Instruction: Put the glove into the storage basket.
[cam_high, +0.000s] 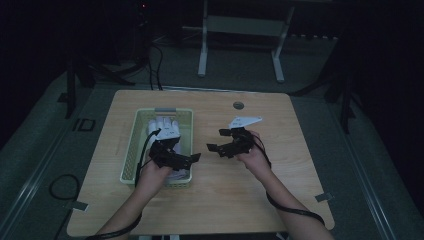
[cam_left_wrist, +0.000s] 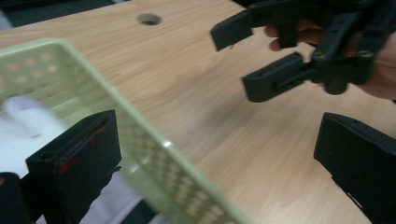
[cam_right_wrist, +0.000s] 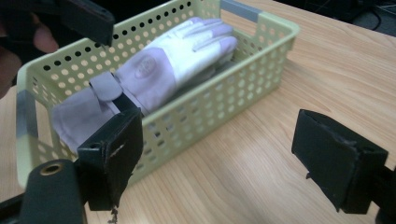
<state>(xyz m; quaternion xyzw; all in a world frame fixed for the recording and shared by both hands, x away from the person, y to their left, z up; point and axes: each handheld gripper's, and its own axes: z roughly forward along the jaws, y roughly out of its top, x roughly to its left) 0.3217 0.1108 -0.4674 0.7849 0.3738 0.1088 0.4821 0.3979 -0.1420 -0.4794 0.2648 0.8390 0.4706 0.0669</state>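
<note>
A pale green perforated basket (cam_high: 131, 145) sits on the left half of the wooden table (cam_high: 240, 200). In it lies a white and lilac glove (cam_high: 165, 129), fingers toward the far end. My left gripper (cam_high: 180, 152) hovers open over the basket's near right corner; in the left gripper view the basket rim (cam_left_wrist: 140, 126) runs between its jaws, with the glove (cam_left_wrist: 23, 126) blurred behind. My right gripper (cam_high: 217, 140) is open just right of the basket, holding nothing. It faces the basket wall (cam_right_wrist: 224, 102) and the glove (cam_right_wrist: 173, 65). Both grippers' jaws point at each other.
A round cable hole (cam_high: 238, 105) sits near the table's far edge. A white metal stand (cam_high: 240, 30) is on the floor beyond the table. Cables (cam_high: 62, 187) lie on the floor at the left. Bare tabletop spreads right of my right hand and along the front.
</note>
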